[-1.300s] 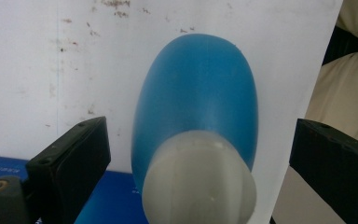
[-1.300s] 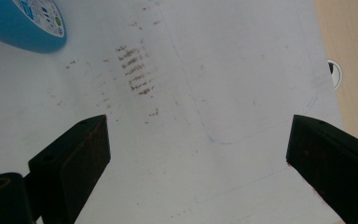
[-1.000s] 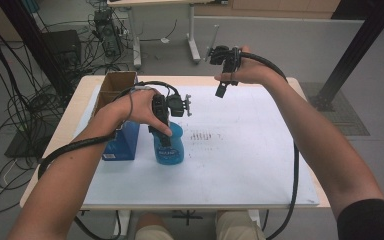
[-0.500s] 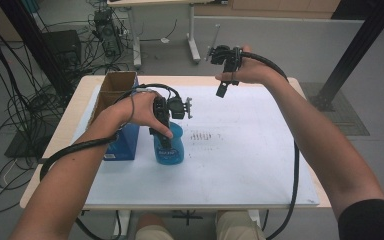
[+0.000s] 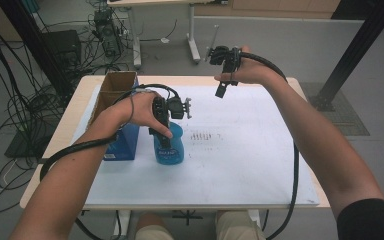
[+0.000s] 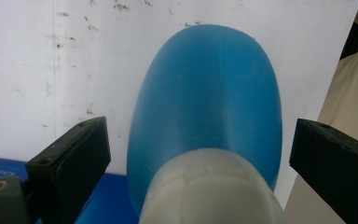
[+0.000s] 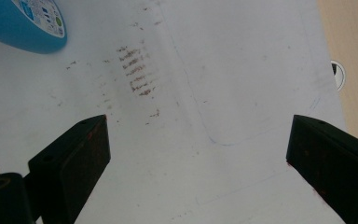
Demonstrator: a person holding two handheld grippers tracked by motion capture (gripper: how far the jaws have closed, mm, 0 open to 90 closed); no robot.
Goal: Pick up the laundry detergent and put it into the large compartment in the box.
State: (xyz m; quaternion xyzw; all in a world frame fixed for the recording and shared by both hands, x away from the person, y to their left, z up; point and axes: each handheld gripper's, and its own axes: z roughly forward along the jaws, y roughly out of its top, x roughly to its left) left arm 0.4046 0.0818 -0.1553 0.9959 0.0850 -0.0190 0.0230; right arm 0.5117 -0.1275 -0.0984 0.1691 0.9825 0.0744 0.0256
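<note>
Left tongs (image 6: 196, 158) hovering spread around blue bottle (image 5: 169, 146) beside blue box (image 5: 122, 142); right tongs (image 7: 200, 158) hanging spread above white tabletop (image 5: 250, 165), gripping nothing.

1. Left tool (image 5: 166, 131): black body, thick black cable (image 5: 75, 148) looping off it.
2. Right tool (image 5: 222, 90): black, cable trailing along the forearm.
3. Square black jaws, a round hole in each, seen in both gripper views.
4. Dark sleeve (image 5: 372, 220) on the right arm; beige trousers (image 5: 235, 230).

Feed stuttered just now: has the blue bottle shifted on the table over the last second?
No. The blue bottle stands where it did, beside the blue box, left of the brown smudges.
</note>
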